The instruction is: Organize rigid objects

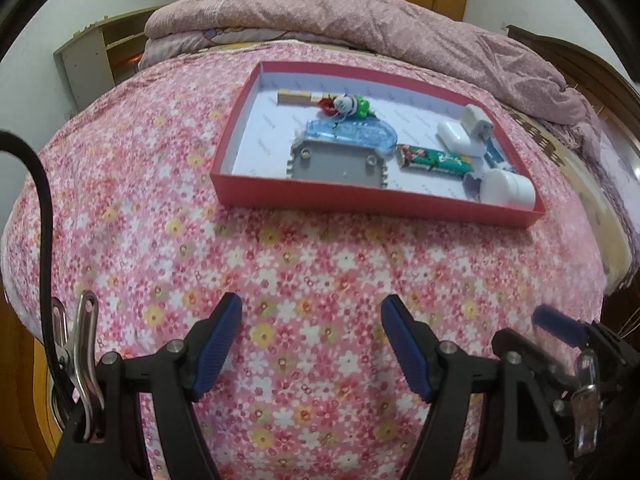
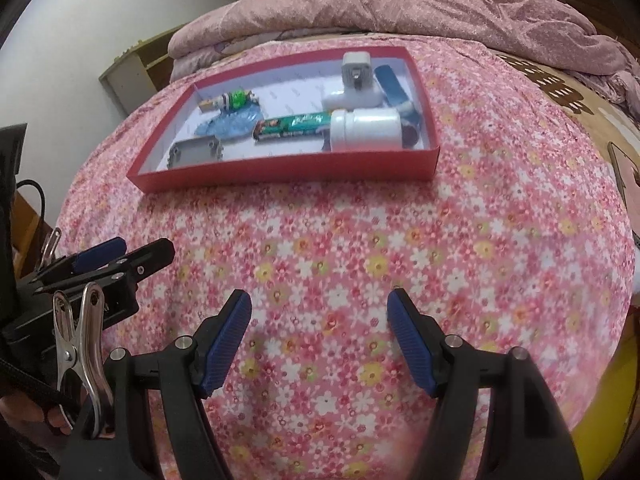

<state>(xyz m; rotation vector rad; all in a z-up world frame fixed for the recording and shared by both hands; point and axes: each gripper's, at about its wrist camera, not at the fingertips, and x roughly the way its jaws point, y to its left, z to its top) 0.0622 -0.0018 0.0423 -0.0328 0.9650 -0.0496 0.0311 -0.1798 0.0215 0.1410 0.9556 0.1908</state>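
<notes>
Both the left gripper and the right gripper hang released and empty over the bed. In the red tray, the white bottle looks light, stiff and slick; grasp across its barrel.

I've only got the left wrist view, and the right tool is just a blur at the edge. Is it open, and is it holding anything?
Observer: The right tool is open and empty. It is above the floral bedspread, short of the red tray.
Operator: Okay. Something blue is tucked behind the white charger and I can barely see it. What is it?
Observer: It's a flat blue bar lying along the tray's right-hand wall, just past the white charger.
</notes>
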